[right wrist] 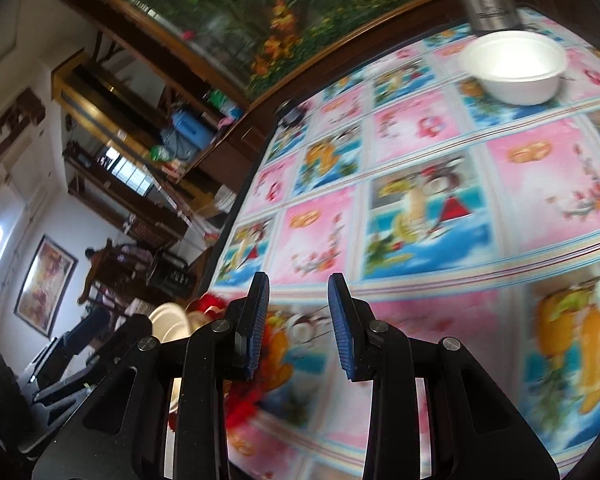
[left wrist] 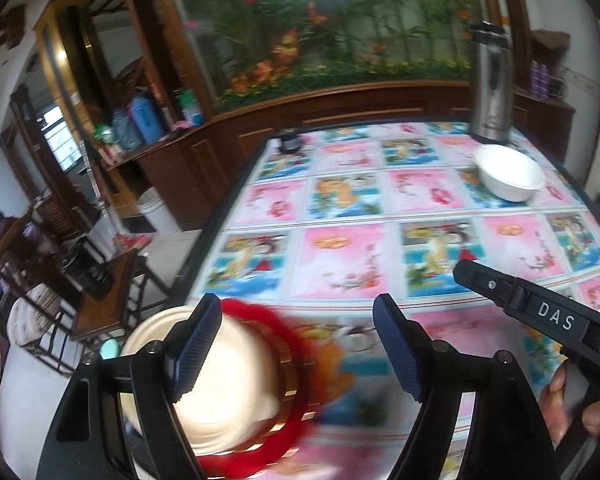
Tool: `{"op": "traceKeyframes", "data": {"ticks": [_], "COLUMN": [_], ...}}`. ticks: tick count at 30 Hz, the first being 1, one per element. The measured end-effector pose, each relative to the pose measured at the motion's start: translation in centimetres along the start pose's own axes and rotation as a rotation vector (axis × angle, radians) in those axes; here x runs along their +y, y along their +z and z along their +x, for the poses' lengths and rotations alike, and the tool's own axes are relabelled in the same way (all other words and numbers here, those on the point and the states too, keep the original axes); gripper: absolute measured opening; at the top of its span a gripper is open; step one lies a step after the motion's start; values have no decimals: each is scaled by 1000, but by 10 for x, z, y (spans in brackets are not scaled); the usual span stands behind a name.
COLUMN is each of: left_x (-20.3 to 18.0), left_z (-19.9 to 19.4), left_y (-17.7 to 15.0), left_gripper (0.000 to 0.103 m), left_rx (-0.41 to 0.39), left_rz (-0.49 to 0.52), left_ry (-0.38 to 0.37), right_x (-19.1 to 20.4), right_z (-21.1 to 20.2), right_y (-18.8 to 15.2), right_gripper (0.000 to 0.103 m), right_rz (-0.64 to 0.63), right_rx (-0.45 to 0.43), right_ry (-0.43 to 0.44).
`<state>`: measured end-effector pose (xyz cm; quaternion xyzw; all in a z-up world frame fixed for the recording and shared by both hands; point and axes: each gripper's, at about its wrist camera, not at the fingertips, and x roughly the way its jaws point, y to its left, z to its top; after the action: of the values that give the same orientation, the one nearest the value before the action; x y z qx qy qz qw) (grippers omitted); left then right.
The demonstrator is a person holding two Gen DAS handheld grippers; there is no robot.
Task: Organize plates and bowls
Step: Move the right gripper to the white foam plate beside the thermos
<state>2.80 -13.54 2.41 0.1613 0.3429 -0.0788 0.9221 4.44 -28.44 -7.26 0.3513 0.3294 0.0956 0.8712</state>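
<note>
A cream plate with a red rim [left wrist: 228,384] lies at the near left corner of the table, blurred. My left gripper [left wrist: 300,348] hangs over it, open. Its left finger crosses the plate's middle and its right finger stands off the plate over the cloth. A white bowl [left wrist: 508,176] sits far right on the table, also seen in the right wrist view [right wrist: 516,68]. My right gripper [right wrist: 299,328] is open by a narrow gap with nothing in it, above the cloth. The plate [right wrist: 168,324] shows to its left.
The table wears a pink and blue picture cloth [left wrist: 340,208]. A steel thermos [left wrist: 490,84] stands behind the bowl. A small dark object [left wrist: 290,140] sits at the far left corner. Wooden chairs [left wrist: 100,300] stand left of the table, cabinets behind it. A hand [left wrist: 560,408] holds the right gripper.
</note>
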Motion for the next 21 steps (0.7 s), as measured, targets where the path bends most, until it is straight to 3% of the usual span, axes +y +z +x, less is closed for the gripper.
{"op": "traceKeyframes", "data": {"ticks": [9, 15, 21], "left_x": [-71, -98, -117], "left_z": [8, 19, 45], "left_y": [19, 31, 56], "left_gripper": [78, 78, 78], "left_rx": [18, 32, 82], "left_rz": [93, 131, 103], "left_ry": [-78, -104, -156], "right_x": [-60, -90, -119], "right_z": [-40, -64, -84], "right_y": [28, 48, 74], "right_gripper": [31, 30, 30], "right_rz": [91, 112, 128], "right_rx": [-75, -120, -168], "right_ry": [-52, -93, -138]}}
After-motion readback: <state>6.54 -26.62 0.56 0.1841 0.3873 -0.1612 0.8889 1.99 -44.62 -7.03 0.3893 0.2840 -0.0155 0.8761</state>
